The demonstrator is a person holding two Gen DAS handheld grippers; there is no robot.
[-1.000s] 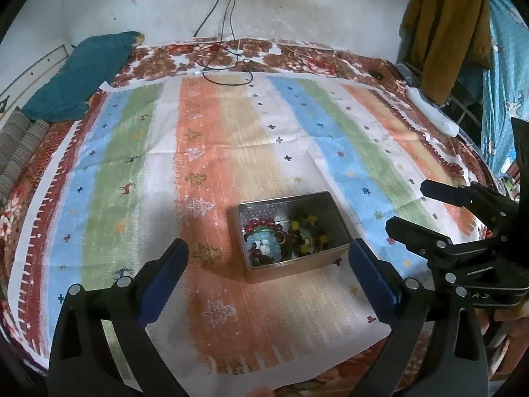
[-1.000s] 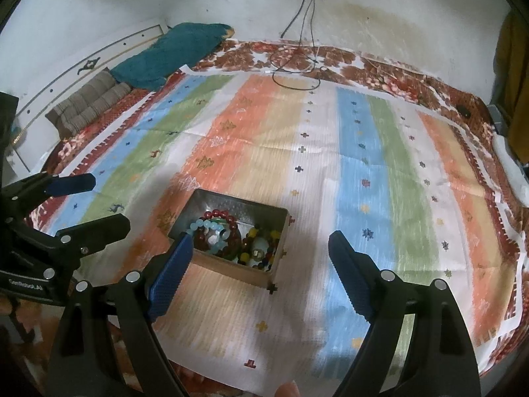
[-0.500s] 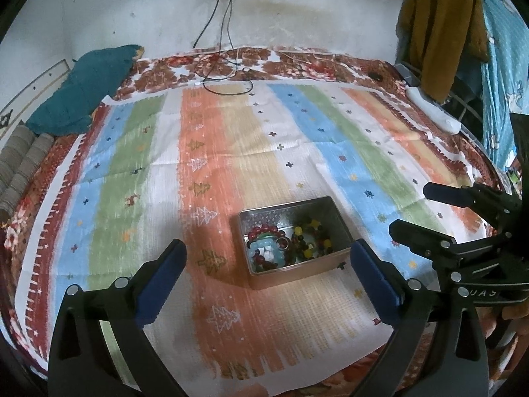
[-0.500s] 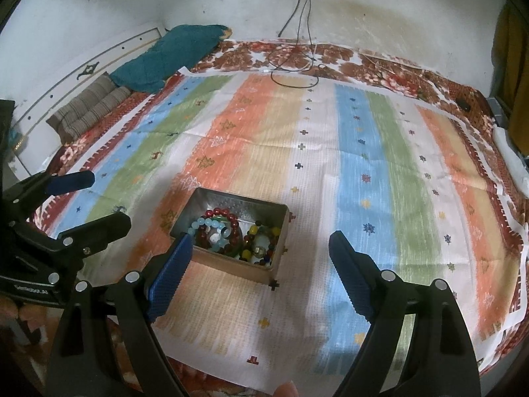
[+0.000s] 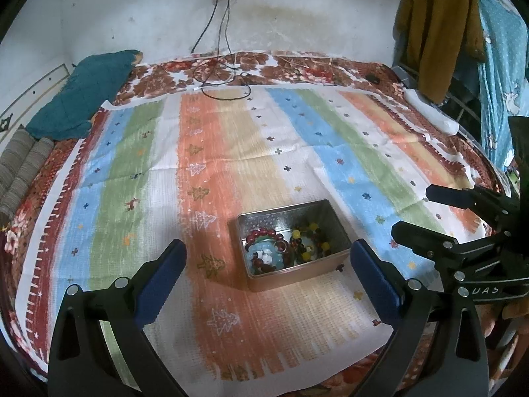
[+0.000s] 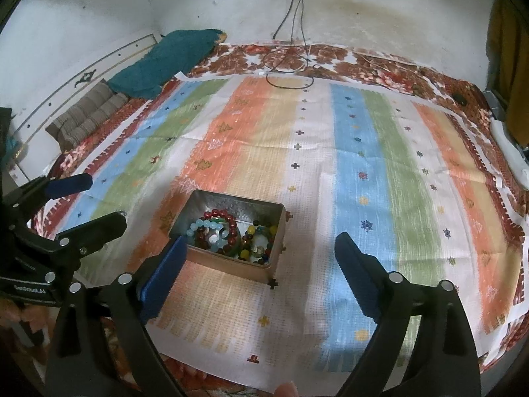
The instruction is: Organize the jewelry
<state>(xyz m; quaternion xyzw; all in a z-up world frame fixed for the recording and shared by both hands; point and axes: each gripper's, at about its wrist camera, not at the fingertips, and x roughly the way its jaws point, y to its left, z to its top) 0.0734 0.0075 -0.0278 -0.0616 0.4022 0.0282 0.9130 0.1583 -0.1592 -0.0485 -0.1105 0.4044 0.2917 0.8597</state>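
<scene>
A rectangular grey metal tin (image 5: 325, 213) (image 6: 276, 231), open at the top, rests on a striped cloth of blue, green, orange, beige and white bands (image 5: 231, 152) (image 6: 380, 172) that covers a bed with a red-brown floral spread (image 5: 297, 66) (image 6: 363, 63). Inside the tin lies a heap of beaded bracelets (image 5: 284, 248) (image 6: 228, 235): dark red and pale blue strands toward one end, yellow, green and dark beads toward the other.

The left tongs (image 5: 267, 269) (image 6: 87, 201), black with blue pads, stand released and empty; in the left wrist view the tin lies just beyond and between their tips, without contact. The right tongs (image 6: 259, 256) (image 5: 413, 213) are opening, with nothing gripped; the tin sits ahead of their left pad (image 6: 165, 271), which overlaps the tin's near corner in the picture, though contact there cannot be judged.

Background: a teal quilted cushion (image 5: 82, 96) (image 6: 168, 63) and a grey striped bolster (image 5: 20, 168) (image 6: 86, 115) at the bed's far left; black and white cables (image 5: 224, 79) (image 6: 291, 66) trailing from a wall socket; a mustard garment (image 5: 436, 29) hanging at right.
</scene>
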